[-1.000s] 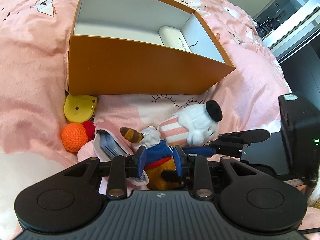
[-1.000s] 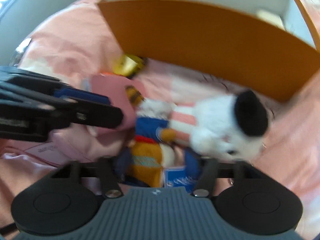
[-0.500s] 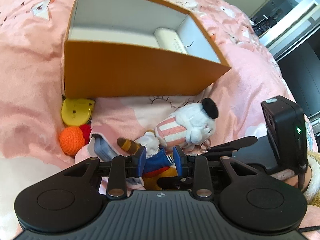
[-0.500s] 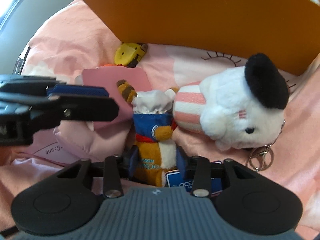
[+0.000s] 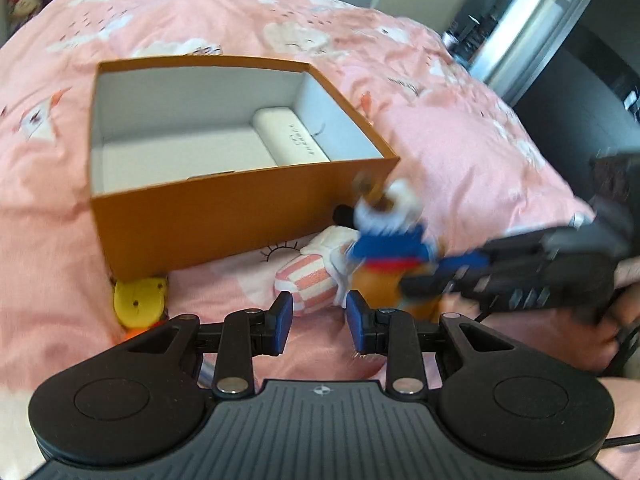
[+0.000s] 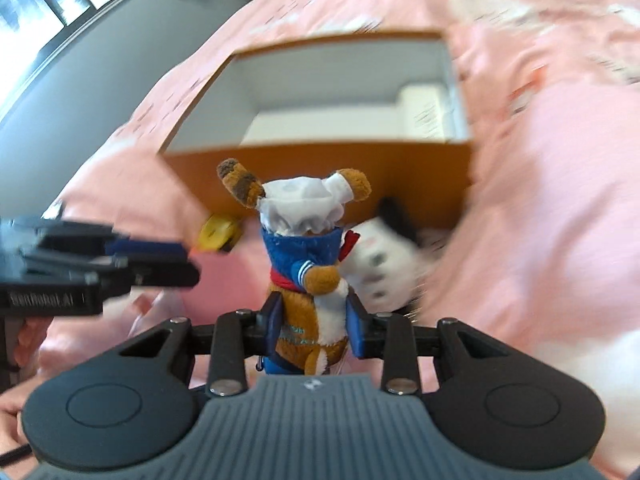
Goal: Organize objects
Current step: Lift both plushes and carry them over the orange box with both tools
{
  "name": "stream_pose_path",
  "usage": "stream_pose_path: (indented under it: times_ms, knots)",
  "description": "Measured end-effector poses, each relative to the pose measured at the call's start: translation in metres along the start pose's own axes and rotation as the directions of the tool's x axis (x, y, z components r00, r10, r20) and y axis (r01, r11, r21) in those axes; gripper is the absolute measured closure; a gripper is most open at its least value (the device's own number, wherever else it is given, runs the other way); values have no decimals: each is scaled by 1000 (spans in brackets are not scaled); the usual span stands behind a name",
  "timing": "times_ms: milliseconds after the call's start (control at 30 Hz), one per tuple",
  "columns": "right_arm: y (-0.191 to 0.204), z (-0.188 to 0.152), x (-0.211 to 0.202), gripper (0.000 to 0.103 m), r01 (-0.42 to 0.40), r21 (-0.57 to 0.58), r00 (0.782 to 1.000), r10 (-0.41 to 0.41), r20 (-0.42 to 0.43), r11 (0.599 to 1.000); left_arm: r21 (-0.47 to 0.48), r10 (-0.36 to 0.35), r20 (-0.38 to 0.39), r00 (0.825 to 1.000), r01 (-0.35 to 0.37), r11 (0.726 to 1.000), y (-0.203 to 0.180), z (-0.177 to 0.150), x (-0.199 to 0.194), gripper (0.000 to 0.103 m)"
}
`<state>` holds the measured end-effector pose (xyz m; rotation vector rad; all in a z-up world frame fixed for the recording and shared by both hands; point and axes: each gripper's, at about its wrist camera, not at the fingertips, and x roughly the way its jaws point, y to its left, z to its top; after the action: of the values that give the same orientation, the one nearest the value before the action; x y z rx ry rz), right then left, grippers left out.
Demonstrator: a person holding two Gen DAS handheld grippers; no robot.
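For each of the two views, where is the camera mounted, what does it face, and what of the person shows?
Left wrist: behind the empty left gripper, looking down at the open orange cardboard box; a hand shows at right.
Right wrist: behind the right gripper, shut on the brown plush toy in a blue jacket, facing the box; fingers show at left.
Shared: box, toy, pink printed bedspread.

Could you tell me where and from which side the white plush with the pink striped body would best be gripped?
Probably the striped body, approached from above with the left gripper, whose empty jaws stand just short of it. The plush lies on its side on the bedspread, its head tucked toward the orange box.
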<state>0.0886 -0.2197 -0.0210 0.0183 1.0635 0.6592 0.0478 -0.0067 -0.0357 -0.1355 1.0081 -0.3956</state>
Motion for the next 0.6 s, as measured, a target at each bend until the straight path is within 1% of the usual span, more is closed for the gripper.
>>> stream_pose_path:
  times_ms: [100,133,167,267,333,400,500,533,600]
  knots:
    - [-19,4,-14,68,47,68,998,-49,30,997,102,0,-22,1000,2,995,-10,5,11,64]
    - [-25,4,-17,68,67,91,997,-70,33,994,141,-1,-26,1000,5,990,-14,7,15,60]
    - [-33,2,-20,68,86,111,995,-90,34,990,179,-2,-35,999,8,984,-17,9,20,55]
    - [-52,-5,-20,68,130,173,990,-136,25,976,277,-1,-84,996,24,961,-26,17,38,49]
    - [-64,-8,-18,68,151,205,988,-157,10,967,315,-6,-125,992,46,948,-27,26,53,48]
    - [-72,-10,-13,68,161,223,986,-165,-1,961,340,-7,-148,989,58,938,-27,36,68,48]
    - [-81,-12,-4,67,143,243,989,-145,-12,959,379,-6,-177,984,74,922,-27,49,90,47]
    - [-83,-13,-1,67,134,248,991,-135,-14,959,399,-11,-188,982,87,913,-29,51,97,47]
    - [-85,-14,4,67,118,251,993,-117,-19,961,443,-11,-223,975,112,889,-33,52,111,44]
